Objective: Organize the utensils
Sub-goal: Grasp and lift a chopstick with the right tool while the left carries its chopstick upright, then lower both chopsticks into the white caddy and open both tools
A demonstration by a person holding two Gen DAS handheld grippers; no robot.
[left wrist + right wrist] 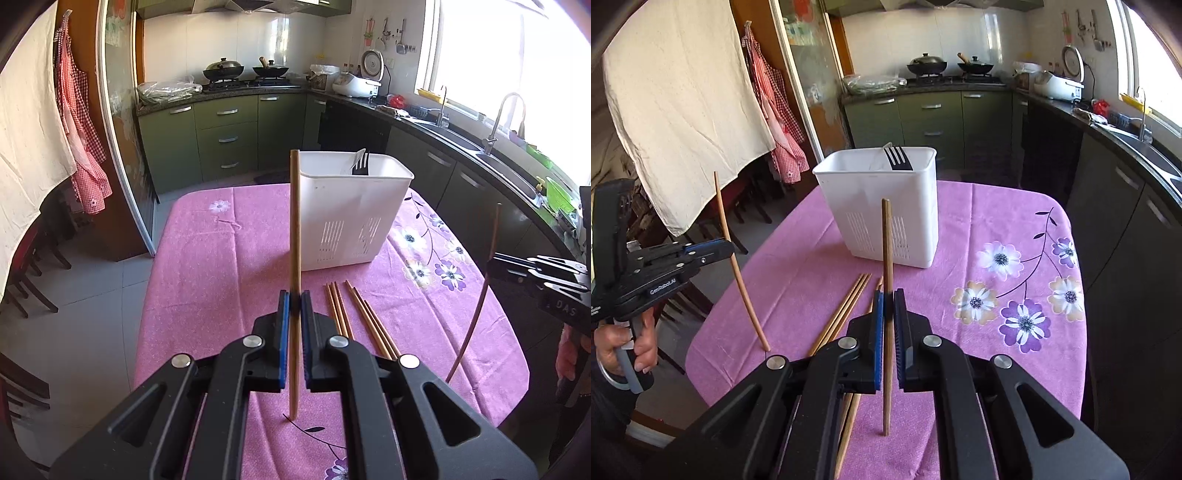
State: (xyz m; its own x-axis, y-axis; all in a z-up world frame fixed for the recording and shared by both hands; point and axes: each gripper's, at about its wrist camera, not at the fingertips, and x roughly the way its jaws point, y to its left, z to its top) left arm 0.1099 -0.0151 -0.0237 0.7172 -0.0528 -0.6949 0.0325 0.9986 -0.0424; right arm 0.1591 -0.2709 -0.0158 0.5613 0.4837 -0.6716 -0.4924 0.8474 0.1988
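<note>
Two grippers, each clamped on one upright chopstick above the pink-clothed table

The table [207, 266] carries a white utensil caddy [347, 218] toward its far edge, a black fork [361, 164] standing inside; loose chopsticks [354, 317] lie flat between caddy and near edge, long axes running near-to-far. The left gripper [294, 299] is closed on a chopstick [294, 221] held roughly vertical, as is the right gripper [888, 301] on another chopstick [886, 240]. A hand [624, 343] grips the left tool's handle off the table's left edge.
</note>
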